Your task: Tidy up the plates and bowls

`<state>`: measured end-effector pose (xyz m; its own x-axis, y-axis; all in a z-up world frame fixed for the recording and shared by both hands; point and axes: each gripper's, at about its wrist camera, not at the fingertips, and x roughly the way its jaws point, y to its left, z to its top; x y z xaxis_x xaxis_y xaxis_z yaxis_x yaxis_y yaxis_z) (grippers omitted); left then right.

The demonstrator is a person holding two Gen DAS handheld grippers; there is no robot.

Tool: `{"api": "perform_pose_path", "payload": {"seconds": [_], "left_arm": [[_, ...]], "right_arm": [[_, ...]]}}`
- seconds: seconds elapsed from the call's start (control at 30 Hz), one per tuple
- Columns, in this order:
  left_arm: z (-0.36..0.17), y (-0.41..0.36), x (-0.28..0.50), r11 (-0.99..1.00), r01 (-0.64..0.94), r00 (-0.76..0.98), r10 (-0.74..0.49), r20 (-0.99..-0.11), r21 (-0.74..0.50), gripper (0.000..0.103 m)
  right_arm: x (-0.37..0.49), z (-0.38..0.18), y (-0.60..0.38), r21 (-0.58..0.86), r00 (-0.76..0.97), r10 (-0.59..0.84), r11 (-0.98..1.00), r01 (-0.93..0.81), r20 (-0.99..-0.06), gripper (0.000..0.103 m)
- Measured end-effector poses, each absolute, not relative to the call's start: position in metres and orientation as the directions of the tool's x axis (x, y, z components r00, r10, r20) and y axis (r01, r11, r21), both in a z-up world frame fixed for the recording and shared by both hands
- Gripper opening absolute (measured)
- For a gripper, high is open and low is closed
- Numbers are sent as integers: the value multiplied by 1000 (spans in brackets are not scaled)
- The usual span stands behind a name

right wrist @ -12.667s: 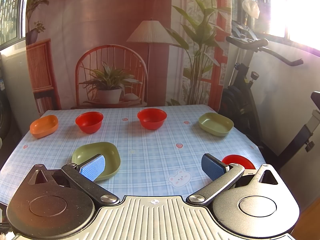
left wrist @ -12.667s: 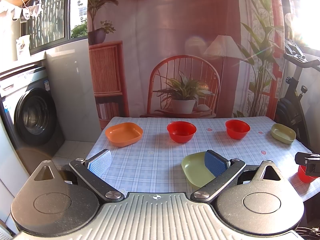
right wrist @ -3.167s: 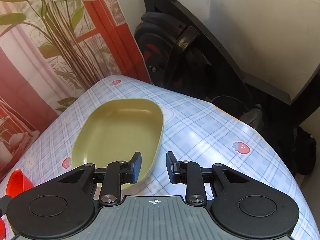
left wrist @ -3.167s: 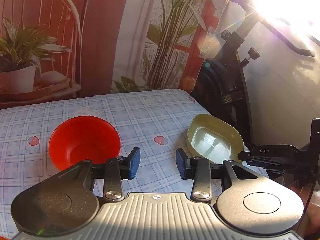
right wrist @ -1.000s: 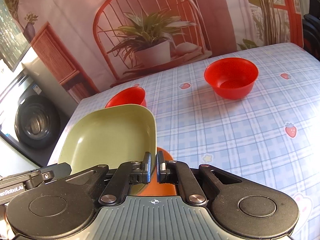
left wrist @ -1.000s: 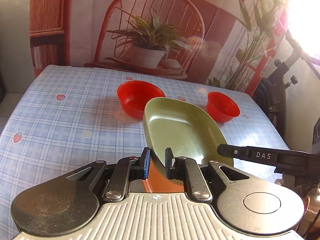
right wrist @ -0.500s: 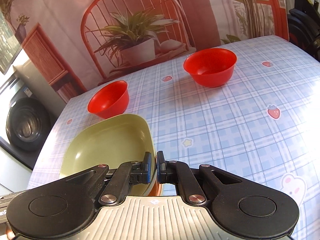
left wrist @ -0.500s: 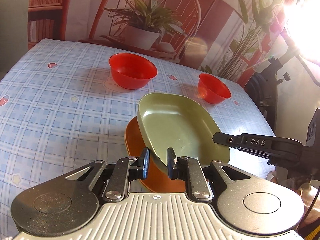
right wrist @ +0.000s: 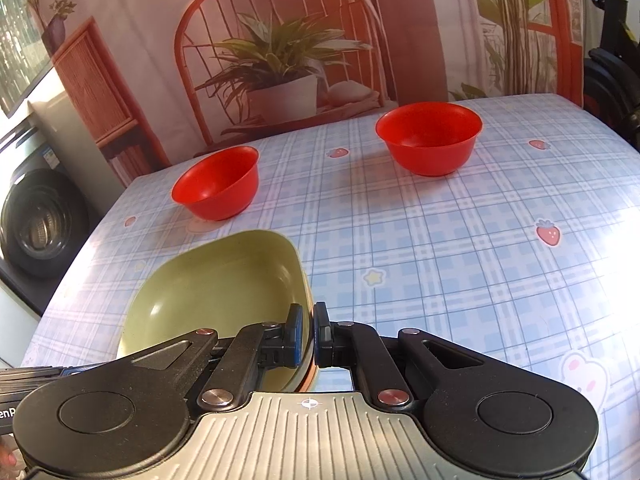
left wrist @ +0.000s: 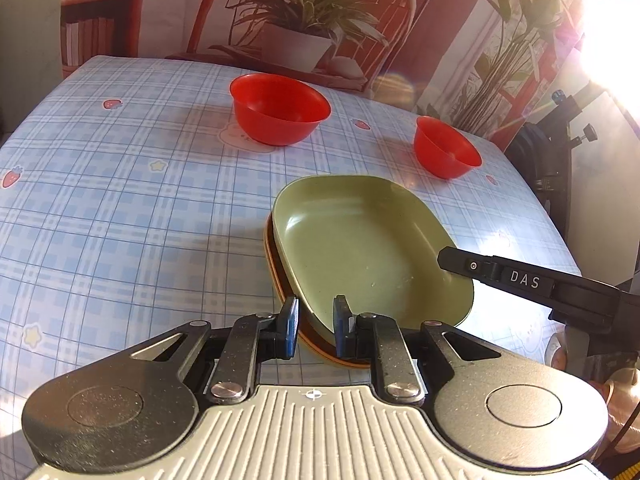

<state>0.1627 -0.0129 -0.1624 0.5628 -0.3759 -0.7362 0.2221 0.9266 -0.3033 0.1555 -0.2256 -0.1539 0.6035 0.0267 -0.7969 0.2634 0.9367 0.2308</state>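
Left wrist view: table [left wrist: 120, 208] with a blue plaid cloth. Far left of centre, a red bowl [left wrist: 279, 108] stands upright. Right of it, well apart, a second red bowl [left wrist: 446, 148] stands near the far right edge. Nearer the camera, a green plate [left wrist: 368, 248] is nested in an orange plate [left wrist: 276, 276]; only the orange rim shows at the left and near sides. The left gripper [left wrist: 314, 326] straddles the near rim of the stack with a gap on each side of it: jaws parted, released. At right, a black finger of the right gripper [left wrist: 532, 284] overlaps the green plate's right rim.

Right wrist view: at far left, a washing machine [right wrist: 38, 220] beside the table [right wrist: 440, 248]. One red bowl [right wrist: 218, 182] stands left of centre, the other [right wrist: 430, 138] further right. The green plate [right wrist: 216, 292] lies at lower left. The right gripper [right wrist: 307, 334] is clenched on the plate's right rim, one pad inside, one outside. An orange edge [right wrist: 309, 376] shows just beneath.
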Motion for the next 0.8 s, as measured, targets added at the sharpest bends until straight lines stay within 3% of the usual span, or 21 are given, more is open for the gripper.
{"api": "perform_pose_path", "payload": {"seconds": [0.63,0.8], "left_arm": [[-165,-10,164,935,186,565,-354,-746,-302,19],[-169,-6,166,931,165,564,-359,-744,-325,24]], "right_arm": [[148,-168,-219,181,577,-1,949,258,-817,15],[146,-168,-219,176,581,-10,949,263,-814,16]]}}
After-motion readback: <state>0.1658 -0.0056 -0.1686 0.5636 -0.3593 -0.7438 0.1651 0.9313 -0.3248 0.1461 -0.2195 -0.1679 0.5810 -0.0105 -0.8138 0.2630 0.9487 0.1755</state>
